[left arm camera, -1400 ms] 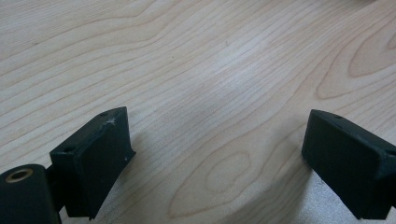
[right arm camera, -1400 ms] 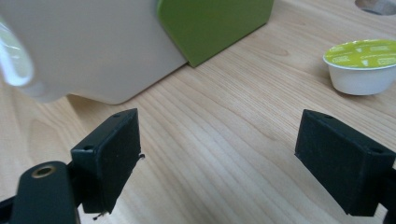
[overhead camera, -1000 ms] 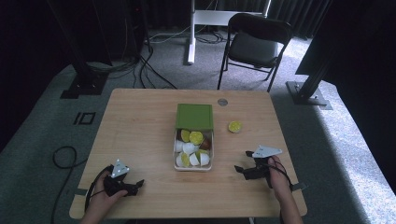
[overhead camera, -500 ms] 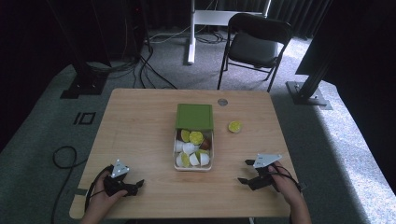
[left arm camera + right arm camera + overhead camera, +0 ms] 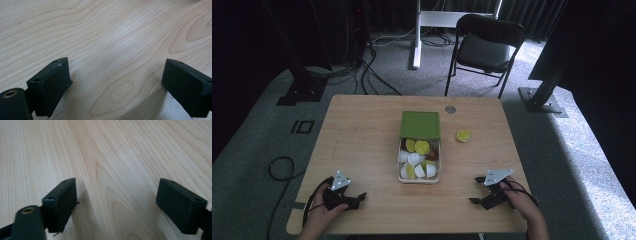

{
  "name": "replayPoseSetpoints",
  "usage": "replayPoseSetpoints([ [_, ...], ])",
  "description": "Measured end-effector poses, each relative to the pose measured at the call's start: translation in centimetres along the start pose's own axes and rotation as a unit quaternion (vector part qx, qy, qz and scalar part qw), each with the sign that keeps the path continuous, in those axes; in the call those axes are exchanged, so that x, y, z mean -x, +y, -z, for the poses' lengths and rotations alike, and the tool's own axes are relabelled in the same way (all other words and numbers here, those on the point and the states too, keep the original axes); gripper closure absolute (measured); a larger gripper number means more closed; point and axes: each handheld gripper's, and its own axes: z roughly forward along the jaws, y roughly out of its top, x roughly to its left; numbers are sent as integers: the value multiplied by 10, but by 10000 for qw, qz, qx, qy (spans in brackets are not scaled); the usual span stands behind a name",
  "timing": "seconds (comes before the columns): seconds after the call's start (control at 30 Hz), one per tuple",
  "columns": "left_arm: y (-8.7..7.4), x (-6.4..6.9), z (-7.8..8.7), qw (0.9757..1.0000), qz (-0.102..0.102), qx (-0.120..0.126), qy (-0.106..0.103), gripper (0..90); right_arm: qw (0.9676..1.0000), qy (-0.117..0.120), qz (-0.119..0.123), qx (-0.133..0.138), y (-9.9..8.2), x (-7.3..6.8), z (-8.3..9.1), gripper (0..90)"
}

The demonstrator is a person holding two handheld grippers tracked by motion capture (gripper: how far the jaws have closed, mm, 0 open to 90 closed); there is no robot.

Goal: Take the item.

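where the high view looks down on the wooden table (image 5: 362, 140), the left gripper (image 5: 357, 200) sits near the front left edge with its jaws apart and nothing between them, and the right gripper (image 5: 476, 190) sits near the front right edge, jaws spread wide over bare wood; they have just been opening a little. a clear box (image 5: 419, 161) stands at mid-table, well apart from both grippers, packed with white, yellow-green and brown pieces; its green lid (image 5: 420, 124) stands hinged at the far side. a yellow-green piece (image 5: 463, 135) lies alone just right of the box. a small grey disc (image 5: 450, 109) is set in the table near the far edge. wide bare wood lies open left and right of the box, and between the box and the front edge. a folding chair (image 5: 484, 47) stands beyond the table.

in the left gripper view, the left gripper (image 5: 115, 82) has both black pads spread over bare wood grain, pinching nothing.

in the right gripper view, the right gripper (image 5: 116, 202) shows the same: pads well apart, bare wood between.

no brand, label or writing can be read anywhere.
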Motion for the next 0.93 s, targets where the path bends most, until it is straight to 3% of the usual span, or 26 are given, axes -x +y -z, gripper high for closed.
replayPoseSetpoints([
  [0.2, 0, 0, 0, 10000, -4, -1, 1, 92, 9998, -129, -4, 166, -6, -1, -1, 124],
  [0.93, 0, 0, 0, 10000, -1, -1, 1, 92, 9998, -71, 73, 161, -6, -2, -1, 123],
])
